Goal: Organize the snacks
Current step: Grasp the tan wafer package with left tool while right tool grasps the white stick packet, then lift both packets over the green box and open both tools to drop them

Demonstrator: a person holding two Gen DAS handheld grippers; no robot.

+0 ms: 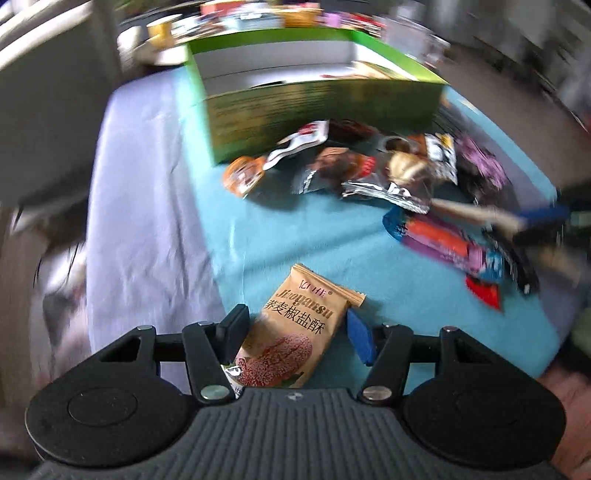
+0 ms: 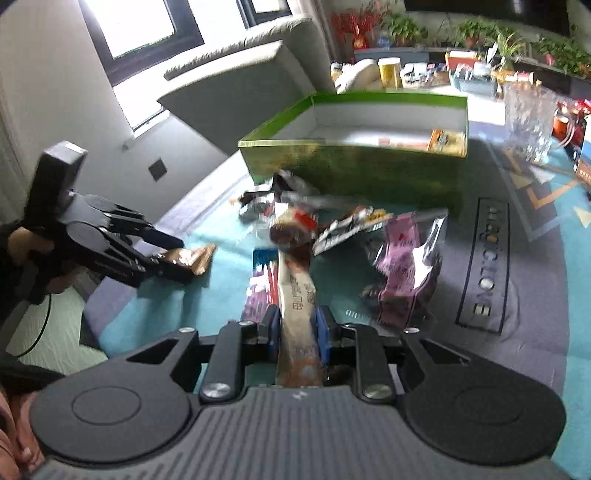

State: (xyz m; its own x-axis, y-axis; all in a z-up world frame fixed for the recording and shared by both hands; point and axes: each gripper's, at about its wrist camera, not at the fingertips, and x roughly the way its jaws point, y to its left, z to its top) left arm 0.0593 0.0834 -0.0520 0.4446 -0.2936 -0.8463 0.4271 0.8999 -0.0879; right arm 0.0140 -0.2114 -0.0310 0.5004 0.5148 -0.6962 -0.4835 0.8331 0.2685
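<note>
1. Teal cloth (image 1: 258,236) covers the table where we work, with a pale lilac sheet (image 1: 140,206) along its left edge; the right wrist view shows a grey sofa (image 2: 236,88) under bright windows and potted plants (image 2: 480,29) on a far shelf.
2. Our left gripper (image 1: 295,328) sits at the table's near left, its jaws set around a tan biscuit packet (image 1: 295,325) printed with Chinese characters. From the left wrist view the blue pad (image 1: 360,339) touches the packet's right edge; in the right wrist view the same gripper (image 2: 173,258) has the packet (image 2: 192,258) pinched between its fingers just above the cloth.
3. Farther back, towards the middle, stands an open green box (image 1: 317,107) with white inner walls, and a few packets (image 2: 443,142) lie in its far right corner.
4. Just in front of the box lies a loose heap of snack packets (image 1: 369,170); it is too blurred for us to read any labels.
5. Our right gripper (image 2: 297,328) is clamped on a long beige-and-orange wrapper (image 2: 299,314) that points up towards the heap.
6. Right of that wrapper rests a pink and silver bag (image 2: 402,258), touching the pile.
7. At the far right stands a clear glass jug (image 2: 528,122), well apart from the snacks.
</note>
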